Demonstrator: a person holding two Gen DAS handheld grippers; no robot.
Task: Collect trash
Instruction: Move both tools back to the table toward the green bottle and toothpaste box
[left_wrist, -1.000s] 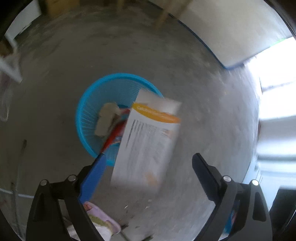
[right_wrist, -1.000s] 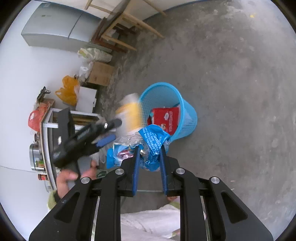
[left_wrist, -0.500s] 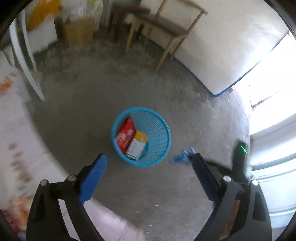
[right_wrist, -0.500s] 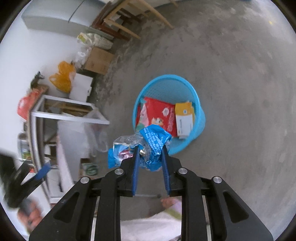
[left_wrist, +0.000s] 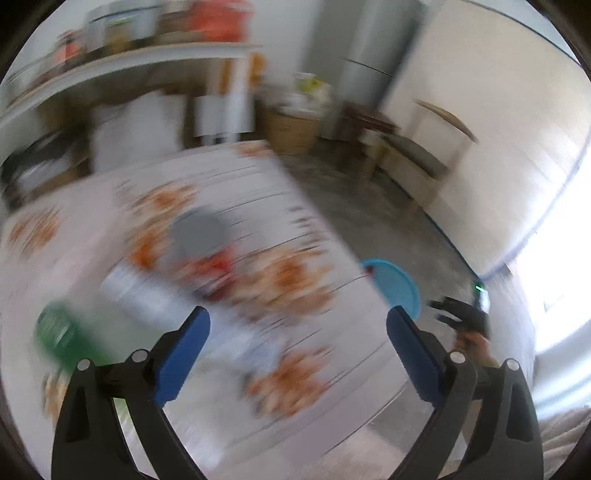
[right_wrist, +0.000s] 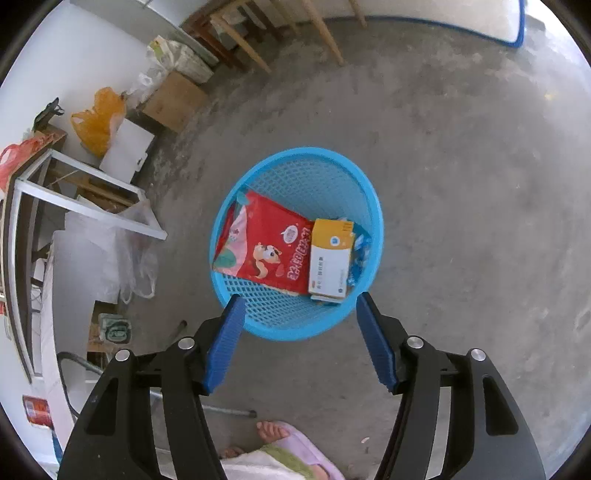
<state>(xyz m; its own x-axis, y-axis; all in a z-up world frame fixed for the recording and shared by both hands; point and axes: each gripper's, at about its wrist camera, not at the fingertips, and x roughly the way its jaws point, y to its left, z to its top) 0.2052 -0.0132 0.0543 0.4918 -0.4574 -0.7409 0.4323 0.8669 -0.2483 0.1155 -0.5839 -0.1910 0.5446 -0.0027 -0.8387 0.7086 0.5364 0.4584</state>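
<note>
Right wrist: tool (right_wrist: 297, 321) opening, empty.

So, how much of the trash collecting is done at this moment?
Done: a red snack bag and a yellow-white box lie in the blue basket. In hand: nothing; the right gripper is opening, empty, above it. Left: blurred items on the table, before the open left gripper.

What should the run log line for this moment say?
right gripper: jaws opening, empty, above blue basket | basket: red snack bag, yellow-white box | left gripper: open, empty, over table
</note>
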